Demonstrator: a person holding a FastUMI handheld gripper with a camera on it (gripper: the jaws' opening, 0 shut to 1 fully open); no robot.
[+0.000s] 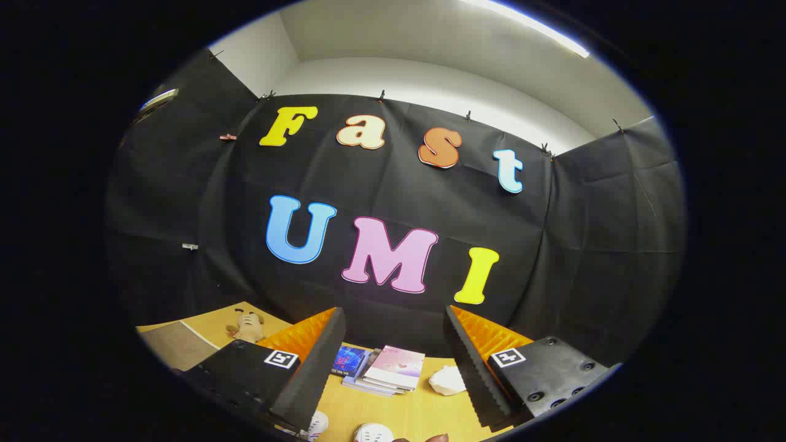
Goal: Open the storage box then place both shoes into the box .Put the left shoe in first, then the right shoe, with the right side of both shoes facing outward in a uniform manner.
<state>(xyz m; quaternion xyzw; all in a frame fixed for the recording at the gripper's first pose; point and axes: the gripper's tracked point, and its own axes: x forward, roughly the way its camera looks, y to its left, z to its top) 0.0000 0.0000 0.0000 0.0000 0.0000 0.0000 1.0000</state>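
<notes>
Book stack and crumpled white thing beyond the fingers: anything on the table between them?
Nothing; gripper view shows bare tabletop between the book stack and the crumpled white thing. Gripper open.

Yellow-tan table (424,414), white shoes (373,433), pale pink-covered books (393,368), and a seemingly beige plush toy (247,326).

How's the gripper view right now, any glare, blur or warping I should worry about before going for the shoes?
Gripper view: sharp and evenly lit; the ceiling light strip is blown out but casts no glare on the table. Fisheye warping bends the wall and table edges. The open tongs frame the books; the shoes are cropped low.
</notes>
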